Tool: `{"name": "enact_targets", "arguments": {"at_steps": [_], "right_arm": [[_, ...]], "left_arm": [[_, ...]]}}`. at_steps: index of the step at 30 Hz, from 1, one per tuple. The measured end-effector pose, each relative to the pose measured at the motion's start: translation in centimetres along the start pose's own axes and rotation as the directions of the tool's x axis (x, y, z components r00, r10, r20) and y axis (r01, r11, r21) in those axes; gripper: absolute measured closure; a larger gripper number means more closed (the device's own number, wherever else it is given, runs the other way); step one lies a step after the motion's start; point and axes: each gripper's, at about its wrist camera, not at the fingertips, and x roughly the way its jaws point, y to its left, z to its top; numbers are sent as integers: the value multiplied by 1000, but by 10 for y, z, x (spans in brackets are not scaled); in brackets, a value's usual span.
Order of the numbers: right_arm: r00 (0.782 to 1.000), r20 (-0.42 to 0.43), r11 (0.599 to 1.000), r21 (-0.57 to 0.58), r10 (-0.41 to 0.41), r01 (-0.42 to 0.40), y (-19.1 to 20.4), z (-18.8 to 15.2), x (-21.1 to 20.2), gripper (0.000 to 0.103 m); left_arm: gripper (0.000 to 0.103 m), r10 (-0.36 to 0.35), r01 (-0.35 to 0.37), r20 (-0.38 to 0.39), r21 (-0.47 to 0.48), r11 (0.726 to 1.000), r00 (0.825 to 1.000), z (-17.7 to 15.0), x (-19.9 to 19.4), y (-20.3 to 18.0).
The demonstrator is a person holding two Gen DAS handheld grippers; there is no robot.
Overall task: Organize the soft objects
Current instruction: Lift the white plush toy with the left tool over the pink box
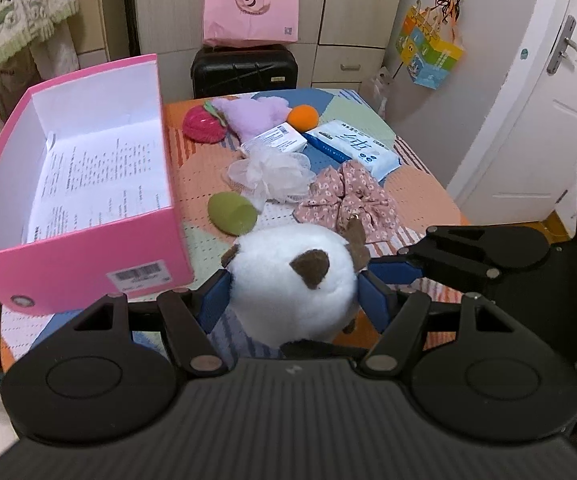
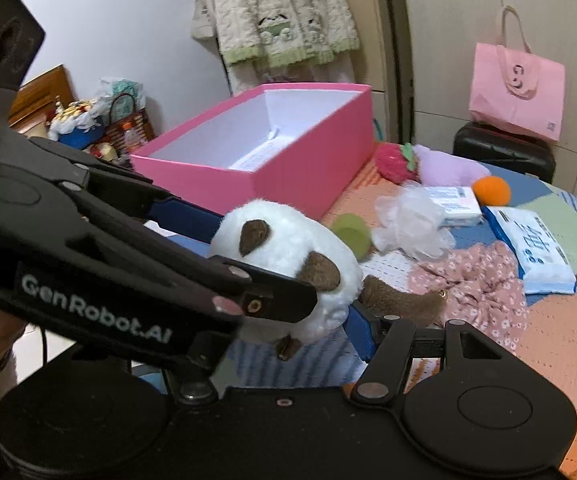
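Note:
A white plush toy (image 1: 288, 276) with brown ears hangs above the table's near edge. My left gripper (image 1: 294, 292) is shut on it, a blue pad pressed into each side. My right gripper (image 2: 292, 320) comes in from the right; one of its blue fingers (image 2: 358, 326) lies against the toy's lower side, while the other is hidden behind the left gripper (image 2: 256, 256). The open pink box (image 1: 88, 256) stands to the left with only printed paper inside. A strawberry plush (image 1: 202, 124), purple plush (image 1: 248, 114), orange ball (image 1: 303, 117), mesh pouf (image 1: 272, 172) and floral scrunchie (image 1: 348, 200) lie on the table.
A green cup (image 1: 232, 212), a small white carton (image 1: 280, 140) and a tissue pack (image 1: 352, 148) sit among the soft things on the patchwork cloth (image 1: 420, 188). Behind the table stand a black suitcase (image 1: 244, 70) and pink bag (image 1: 250, 8). A white door (image 1: 548, 100) is at the right.

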Motion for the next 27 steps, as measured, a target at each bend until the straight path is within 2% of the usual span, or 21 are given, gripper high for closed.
{"name": "enact_targets", "arguments": {"at_steps": [7,17,23,27], "right_arm": [[999,-25,998,-40,43,-44,20,27,-7,35],[997,0,989,-130,76,-76,42,93,-3,35],[993,43,971,-220,106,-95,51,138,16,35],[986,40,954,-260,165,-149,46,169,52,35]], "left_arm": [[35,-18,17,-17,-20,1000,1000,14,-30,21],[35,16,-15,37,-32,999,999,55,-68,64],[35,109,-97,132,-96,991,985,78,-71,98],[35,166,-139,139,-184,973,976,91,-54,130]]}}
